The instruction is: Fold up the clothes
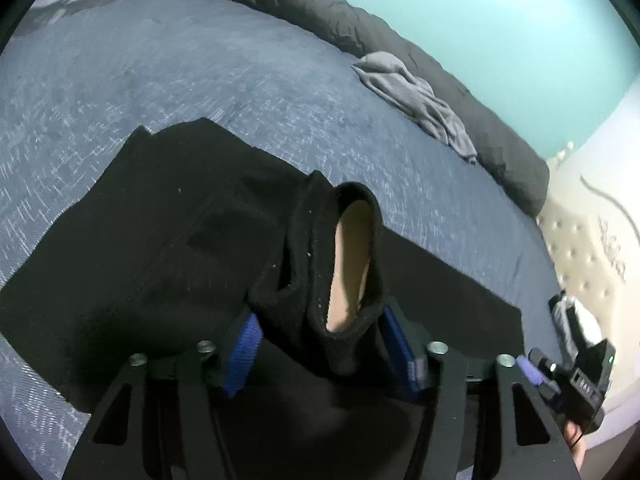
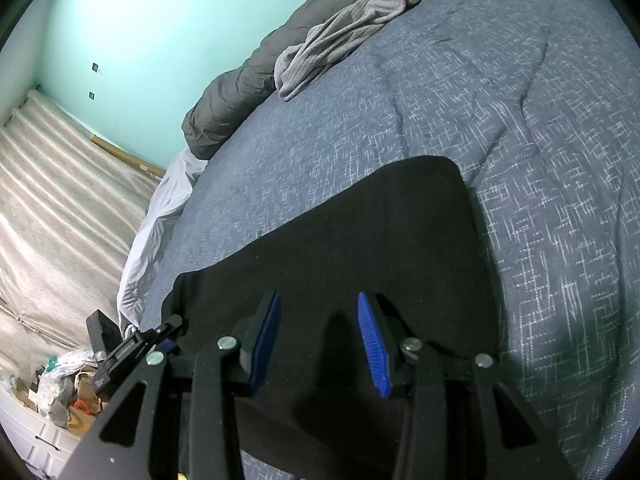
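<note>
Left fingers [image 1: 244, 354] were clamped on the black garment's [image 1: 168, 240] bunched cuff [image 1: 340, 264], rising toward twelve o'clock; right gripper [image 2: 320, 344] was held open above it.

The black garment [image 1: 168, 240] runs out of the left wrist view's bottom edge, its bunched cuff [image 1: 344, 264] covering the left gripper's [image 1: 326, 344] pad faces (grip unclear). A dark duvet [image 2: 240, 92] leaves the right wrist view's top.
</note>
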Available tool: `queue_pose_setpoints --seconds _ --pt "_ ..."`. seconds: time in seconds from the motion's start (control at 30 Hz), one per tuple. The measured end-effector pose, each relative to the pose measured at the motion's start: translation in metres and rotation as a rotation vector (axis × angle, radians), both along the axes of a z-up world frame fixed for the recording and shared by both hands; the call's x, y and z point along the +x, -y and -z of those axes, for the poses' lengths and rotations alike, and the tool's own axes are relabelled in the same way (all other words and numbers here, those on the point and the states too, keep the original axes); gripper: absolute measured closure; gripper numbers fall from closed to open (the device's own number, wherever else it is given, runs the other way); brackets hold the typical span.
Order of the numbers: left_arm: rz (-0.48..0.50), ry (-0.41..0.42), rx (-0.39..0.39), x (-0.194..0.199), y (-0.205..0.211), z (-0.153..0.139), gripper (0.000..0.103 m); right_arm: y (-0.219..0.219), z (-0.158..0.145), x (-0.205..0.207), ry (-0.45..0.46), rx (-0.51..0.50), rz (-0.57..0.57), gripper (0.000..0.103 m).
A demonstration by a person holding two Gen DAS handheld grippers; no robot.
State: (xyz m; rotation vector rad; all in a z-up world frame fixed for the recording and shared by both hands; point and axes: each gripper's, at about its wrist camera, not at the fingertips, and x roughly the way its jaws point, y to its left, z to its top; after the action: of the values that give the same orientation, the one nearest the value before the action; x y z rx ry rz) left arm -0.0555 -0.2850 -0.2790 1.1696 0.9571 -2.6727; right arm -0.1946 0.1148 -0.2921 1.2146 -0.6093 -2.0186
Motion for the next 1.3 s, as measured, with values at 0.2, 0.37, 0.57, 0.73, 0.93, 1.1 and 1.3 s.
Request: queue_pose_setpoints --seconds 0.2,0.37,0.57,0.73,0.93,1.1,1.3 --pt "-0.001 -0.062 0.043 0.005 0.002 -0.011 0.088 -0.014 -0.006 -0.003 -0.009 -0.008 0.048 0.062" --pt "-0.010 -0.155 0.061 0.022 0.009 -0.038 0.089 -0.031 -0.011 -0.007 -0.016 -0.019 0.103 0.062" --pt "-0.114 -0.231 0.056 0.046 0.040 -0.062 0.089 -0.038 -0.012 -0.009 -0.011 -0.021 0.130 0.061" --pt "-0.141 -0.135 0.161 0.042 0.060 -0.021 0.089 -0.030 -0.007 -0.008 0.006 -0.015 0.115 0.058" --pt "-0.155 -0.157 0.185 0.042 0.067 -0.017 0.087 -0.023 -0.005 -0.007 0.008 -0.007 0.096 0.058" --pt "-0.194 -0.152 0.170 0.051 0.069 -0.017 0.083 -0.024 -0.003 -0.008 0.017 -0.004 0.097 0.058" --pt "-0.272 -0.117 0.105 0.064 0.076 -0.020 0.081 -0.022 0.004 -0.011 0.049 0.027 0.095 0.049"
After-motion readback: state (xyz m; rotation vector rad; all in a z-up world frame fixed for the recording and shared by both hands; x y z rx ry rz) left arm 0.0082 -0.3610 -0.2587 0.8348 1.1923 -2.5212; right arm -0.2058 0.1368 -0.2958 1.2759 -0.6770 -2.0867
